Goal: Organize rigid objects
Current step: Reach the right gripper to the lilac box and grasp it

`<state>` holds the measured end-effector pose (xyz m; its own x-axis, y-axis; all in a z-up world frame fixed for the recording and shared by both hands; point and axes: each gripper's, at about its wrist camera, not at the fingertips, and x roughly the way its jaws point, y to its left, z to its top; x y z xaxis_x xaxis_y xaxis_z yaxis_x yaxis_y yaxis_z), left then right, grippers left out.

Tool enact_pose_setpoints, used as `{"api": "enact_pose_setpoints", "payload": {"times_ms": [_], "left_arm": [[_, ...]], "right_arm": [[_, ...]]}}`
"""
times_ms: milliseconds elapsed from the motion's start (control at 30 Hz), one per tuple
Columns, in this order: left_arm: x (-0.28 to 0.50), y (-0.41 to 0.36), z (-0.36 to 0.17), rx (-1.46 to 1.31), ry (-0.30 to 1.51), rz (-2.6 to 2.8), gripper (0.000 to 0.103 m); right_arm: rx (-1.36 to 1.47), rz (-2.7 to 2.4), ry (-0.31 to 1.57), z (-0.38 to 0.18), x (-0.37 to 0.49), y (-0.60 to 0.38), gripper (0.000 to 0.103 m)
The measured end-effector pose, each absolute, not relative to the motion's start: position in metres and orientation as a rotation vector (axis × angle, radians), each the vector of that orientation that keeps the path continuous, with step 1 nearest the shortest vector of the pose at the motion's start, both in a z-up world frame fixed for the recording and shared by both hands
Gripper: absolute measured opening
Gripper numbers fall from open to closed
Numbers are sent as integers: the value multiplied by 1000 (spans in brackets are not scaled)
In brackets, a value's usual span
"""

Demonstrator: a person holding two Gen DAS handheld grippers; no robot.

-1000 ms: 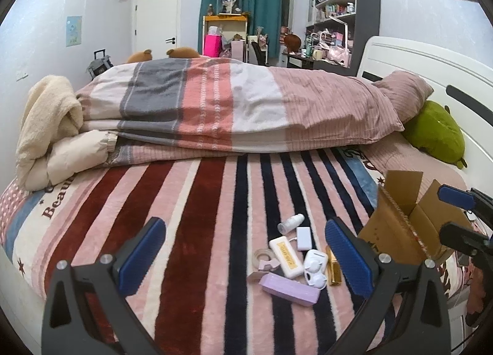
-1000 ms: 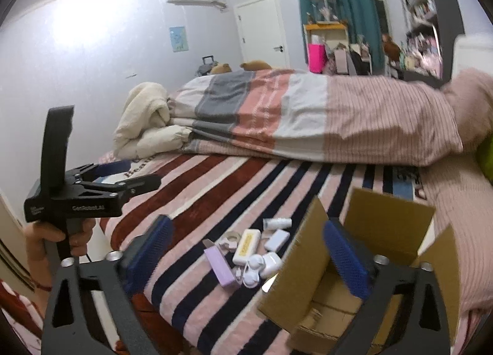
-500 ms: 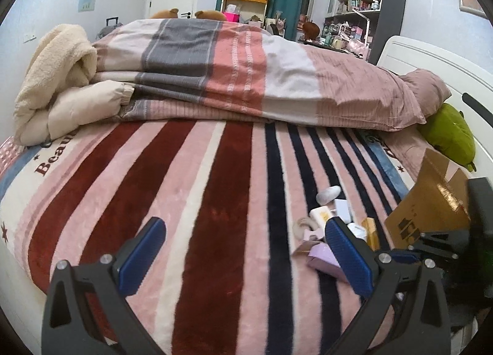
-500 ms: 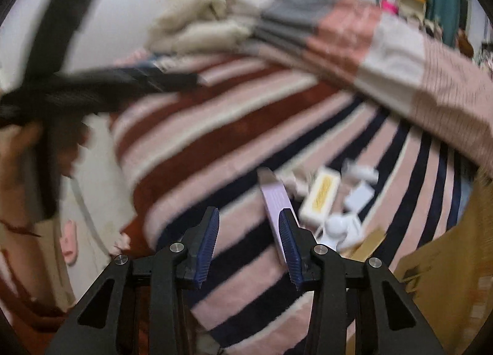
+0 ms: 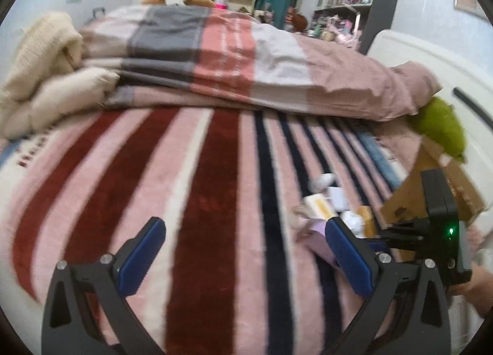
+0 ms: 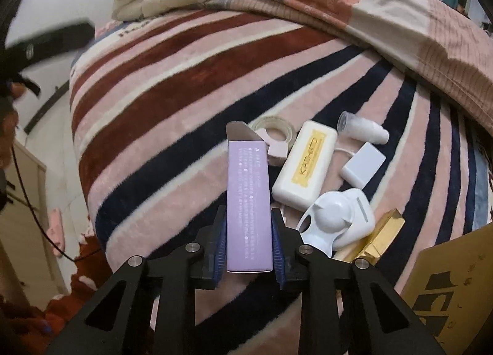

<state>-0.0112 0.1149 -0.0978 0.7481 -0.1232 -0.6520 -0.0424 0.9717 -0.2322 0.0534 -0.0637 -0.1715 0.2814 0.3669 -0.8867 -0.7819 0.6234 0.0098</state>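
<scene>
My right gripper [image 6: 249,225] is shut on a long purple box [image 6: 248,198], its open flap pointing away from me, low over the striped blanket. Beside it lie a tape roll [image 6: 274,136], a white case with a yellow label [image 6: 305,167], a small clear-capped bottle [image 6: 363,128], a white charger [image 6: 363,164], a white rounded device [image 6: 339,219] and a gold box [image 6: 382,235]. My left gripper [image 5: 243,250] is open and empty above the blanket, left of the same pile [image 5: 332,204]. The purple box [image 5: 320,235] shows blurred behind its right finger.
An open cardboard box [image 6: 456,287] stands right of the pile, also in the left wrist view [image 5: 413,195]. A folded striped duvet [image 5: 234,56] and cream blanket [image 5: 40,74] lie at the far side. A green plush [image 5: 443,130] sits by the headboard. The bed edge and floor [image 6: 46,188] lie to the left.
My right gripper came down over the pile and closed on the purple box. My left gripper moved lower and nearer the blanket, staying open.
</scene>
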Motion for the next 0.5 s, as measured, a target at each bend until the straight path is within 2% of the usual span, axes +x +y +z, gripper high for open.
{"api": "enact_pose_setpoints", "payload": {"times_ms": [233, 300, 367, 500], "left_arm": [[5, 82, -80, -266, 714, -256, 102], [11, 71, -69, -281, 698, -324, 95], [17, 58, -56, -287, 685, -389, 80], [26, 27, -33, -279, 650, -494, 61]], "right_arm": [[-354, 916, 905, -113, 33, -65, 21], [-331, 940, 855, -91, 26, -67, 21], [-308, 962, 806, -69, 19, -72, 21], [-275, 948, 716, -36, 10, -92, 21]]}}
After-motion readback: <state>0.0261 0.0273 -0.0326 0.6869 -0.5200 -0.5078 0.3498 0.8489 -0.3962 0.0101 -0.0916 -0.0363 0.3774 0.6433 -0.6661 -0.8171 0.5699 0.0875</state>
